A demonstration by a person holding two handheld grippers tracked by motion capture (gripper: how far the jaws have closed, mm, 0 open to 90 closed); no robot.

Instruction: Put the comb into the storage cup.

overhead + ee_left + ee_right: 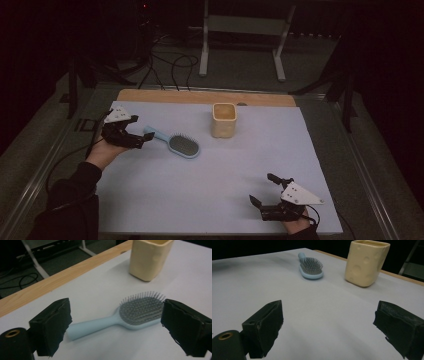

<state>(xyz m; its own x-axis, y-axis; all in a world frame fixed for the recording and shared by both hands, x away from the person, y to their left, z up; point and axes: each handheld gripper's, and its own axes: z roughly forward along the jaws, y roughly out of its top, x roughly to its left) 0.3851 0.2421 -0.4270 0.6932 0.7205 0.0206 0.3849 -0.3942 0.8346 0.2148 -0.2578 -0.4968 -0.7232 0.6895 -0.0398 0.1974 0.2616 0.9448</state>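
Note:
A light blue hairbrush (176, 142) lies bristles-up on the white table cover, its handle pointing left. A cream square cup (223, 120) stands upright just right of it, toward the back. My left gripper (134, 132) hovers open at the handle end of the brush; in the left gripper view the hairbrush (120, 317) lies between the wide-apart jaws, untouched. My right gripper (265, 188) rests open near the front right edge, nothing between its jaws. In the right gripper view the hairbrush (310, 265) and cup (366, 263) lie far ahead.
The white cover (200, 200) spans the table, with a wooden strip (200, 96) along its far edge. Cables and a metal stand (245, 30) sit on the floor beyond. Metal rails (42, 165) run along the table's sides.

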